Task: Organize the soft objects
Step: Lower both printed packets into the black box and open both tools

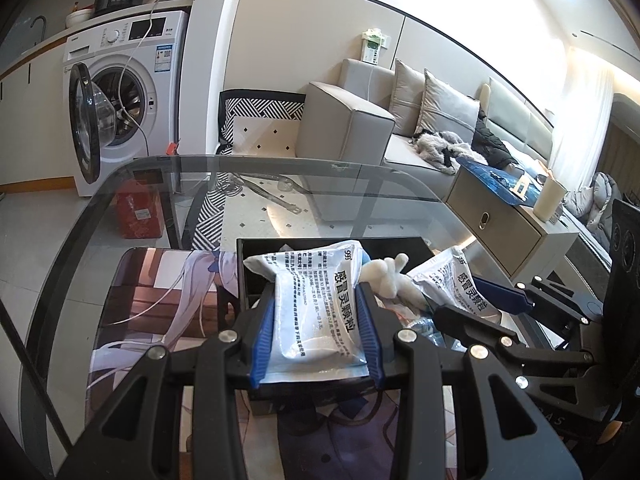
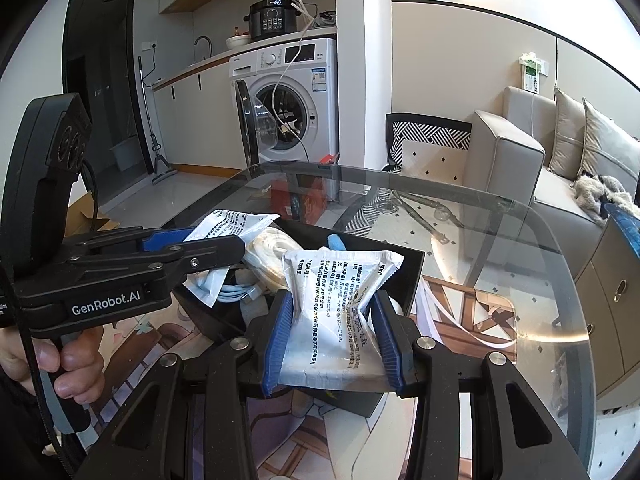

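Note:
My left gripper (image 1: 316, 292) is shut on a white medicine sachet (image 1: 316, 304) with printed text, held over the black box (image 1: 260, 246). My right gripper (image 2: 334, 300) is shut on a second white sachet (image 2: 336, 312) over the same black box (image 2: 412, 276). In the left wrist view the right gripper (image 1: 466, 294) comes in from the right holding its sachet (image 1: 452, 276). In the right wrist view the left gripper (image 2: 200, 246) comes in from the left with its sachet (image 2: 228, 224). A white plush toy (image 1: 390, 278), a white coiled cable (image 2: 268, 256) and a blue item (image 2: 338, 242) lie in the box.
The box sits on a printed mat (image 1: 160, 292) on a round glass table (image 2: 500, 216). A washing machine (image 2: 296, 96) with its door open, a red box (image 1: 140, 212) on the floor, a grey sofa (image 1: 360, 128) and a side cabinet (image 1: 504, 220) stand beyond.

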